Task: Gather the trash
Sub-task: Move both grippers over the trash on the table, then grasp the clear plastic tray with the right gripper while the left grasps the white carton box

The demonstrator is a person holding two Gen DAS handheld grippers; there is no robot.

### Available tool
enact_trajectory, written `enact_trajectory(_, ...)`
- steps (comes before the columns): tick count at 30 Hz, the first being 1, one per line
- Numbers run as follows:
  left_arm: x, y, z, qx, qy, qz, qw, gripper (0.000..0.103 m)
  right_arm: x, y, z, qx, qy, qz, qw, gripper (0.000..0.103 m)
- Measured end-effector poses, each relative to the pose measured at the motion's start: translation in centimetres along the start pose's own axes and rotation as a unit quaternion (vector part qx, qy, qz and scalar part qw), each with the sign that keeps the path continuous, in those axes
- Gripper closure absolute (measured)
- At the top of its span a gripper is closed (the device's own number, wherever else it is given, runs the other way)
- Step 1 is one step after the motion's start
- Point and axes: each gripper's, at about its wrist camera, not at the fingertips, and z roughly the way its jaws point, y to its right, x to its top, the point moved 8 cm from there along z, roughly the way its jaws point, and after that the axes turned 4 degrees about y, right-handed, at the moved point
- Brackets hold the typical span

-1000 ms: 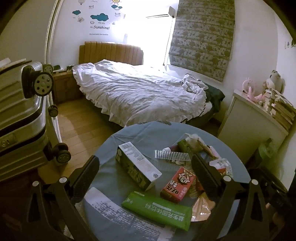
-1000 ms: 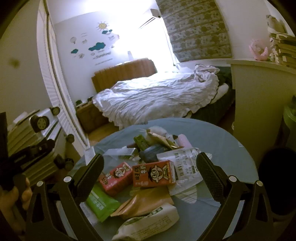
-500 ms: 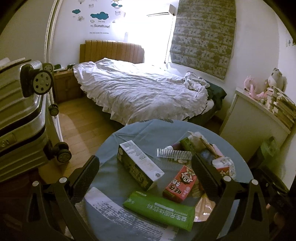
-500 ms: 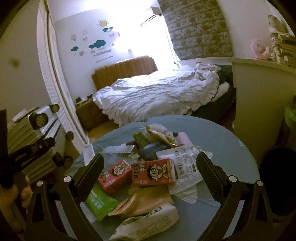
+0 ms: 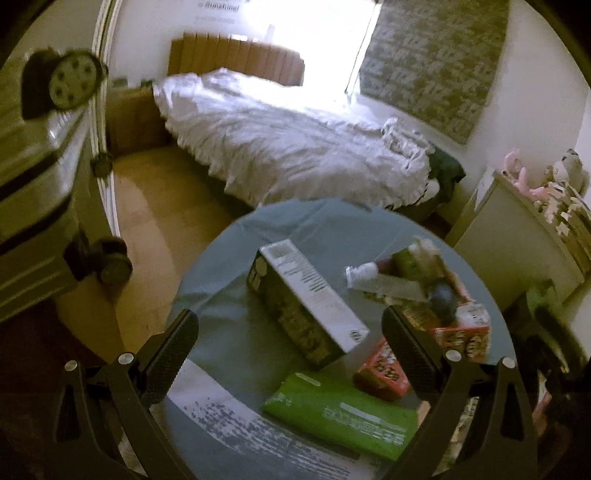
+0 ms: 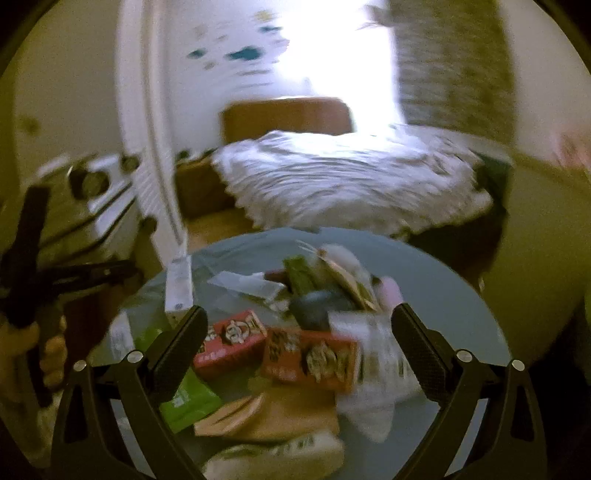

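Left tongs (image 5: 290, 350) spread wide, empty, over the long carton (image 5: 306, 299) and green packet (image 5: 343, 417). Right tongs (image 6: 299, 343) also spread, empty, above two red drink boxes (image 6: 310, 356) and a tan wrapper (image 6: 273, 417). All the trash sits piled on the round blue counter (image 5: 317, 229). Bed (image 5: 288, 147) behind. Right view motion-blurred.

Cartons, 2 red boxes (image 6: 308, 360) and a green wrapper (image 5: 343, 415) lie heaped flat on the tabletop.

Wall sticker (image 5: 217, 6): "Sunshine!", partly cut off; package print blurred.
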Motion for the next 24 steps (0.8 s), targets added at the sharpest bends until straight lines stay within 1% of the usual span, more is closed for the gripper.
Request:
enact_trajectory(2, -0.1, 0.0, 1.2, -0.009, -0.014, -0.005, 0.9998, 0.005, 0.9, -1.3, 2.4, 0.026, -0.025, -0.059, 0.998, 0.018)
enact_trajectory(3, -0.2, 0.1, 2.1, -0.013, -0.025, -0.008, 0.9996, 0.005, 1.2, -2.0, 3.4, 0.037, -0.037, -0.085, 0.995, 0.020)
enact_trajectory(4, -0.1, 0.1, 2.8, -0.013, -0.027, -0.005, 0.9995, 0.005, 1.3, -2.6, 4.6, 0.048, -0.050, -0.110, 0.991, 0.024)
enact_trajectory(5, 0.0, 0.2, 3.6, -0.016, -0.030, -0.006, 0.9994, 0.005, 1.4, -3.4, 6.1, 0.060, -0.066, -0.140, 0.986, 0.026)
enact_trajectory(6, -0.1, 0.3, 4.2, -0.016, -0.040, -0.008, 0.9990, 0.005, 1.3, -4.0, 7.7, 0.076, -0.085, -0.167, 0.979, 0.027)
enact_trajectory(7, -0.3, 0.4, 4.7, -0.013, -0.053, -0.008, 0.9985, 0.005, 1.2, -4.5, 9.1, 0.091, -0.102, -0.184, 0.973, 0.030)
enact_trajectory(8, -0.3, 0.6, 5.5, -0.007, -0.059, -0.004, 0.9982, 0.005, 0.9, -4.7, 10.2, 0.104, -0.115, -0.193, 0.969, 0.034)
enact_trajectory(10, -0.2, 0.6, 6.9, 0.001, -0.068, -0.001, 0.9977, 0.005, 0.5, -5.2, 13.1, 0.128, -0.150, -0.211, 0.957, 0.034)
enact_trajectory(13, -0.9, -0.1, 8.4, 0.016, -0.094, 0.000, 0.9954, 0.005, -0.4, -5.6, 16.0, 0.153, -0.189, -0.226, 0.943, 0.036)
enact_trajectory(14, -1.1, -0.2, 9.0, 0.016, -0.101, 0.000, 0.9948, 0.005, -0.9, -5.9, 17.1, 0.163, -0.208, -0.234, 0.936, 0.036)
enact_trajectory(15, -1.2, -0.3, 9.2, 0.007, -0.102, -0.004, 0.9947, 0.005, -1.3, -6.2, 17.6, 0.169, -0.219, -0.238, 0.931, 0.036)
enact_trajectory(16, -1.2, -0.3, 9.4, 0.000, -0.102, -0.008, 0.9947, 0.005, -1.8, -6.5, 18.3, 0.175, -0.233, -0.249, 0.924, 0.041)
enact_trajectory(17, -1.3, -0.4, 9.5, -0.002, -0.103, -0.009, 0.9946, 0.005, -2.1, -6.7, 18.8, 0.175, -0.242, -0.255, 0.919, 0.046)
enact_trajectory(18, -1.1, 0.0, 9.7, -0.012, -0.095, -0.013, 0.9953, 0.005, -2.6, -6.9, 19.2, 0.173, -0.252, -0.260, 0.916, 0.049)
enact_trajectory(19, -1.1, 0.0, 9.7, -0.010, -0.094, -0.008, 0.9955, 0.005, -2.8, -6.9, 19.4, 0.170, -0.256, -0.262, 0.915, 0.058)
enact_trajectory(20, -1.1, 0.1, 9.8, -0.012, -0.093, -0.006, 0.9956, 0.005, -2.8, -7.1, 19.6, 0.167, -0.253, -0.258, 0.917, 0.063)
enact_trajectory(21, -1.1, 0.0, 9.8, -0.013, -0.094, -0.004, 0.9955, 0.005, -2.7, -7.2, 19.5, 0.171, -0.254, -0.246, 0.920, 0.065)
enact_trajectory(22, -1.1, -0.3, 9.7, -0.011, -0.096, -0.001, 0.9953, 0.006, -2.3, -7.2, 19.3, 0.176, -0.248, -0.229, 0.925, 0.072)
enact_trajectory(23, -1.0, -0.4, 9.7, -0.013, -0.096, -0.003, 0.9953, 0.007, -1.8, -6.7, 19.0, 0.178, -0.244, -0.214, 0.929, 0.083)
enact_trajectory(24, -1.0, -0.5, 9.6, -0.017, -0.096, -0.007, 0.9952, 0.008, -1.1, -6.1, 18.5, 0.180, -0.238, -0.191, 0.935, 0.084)
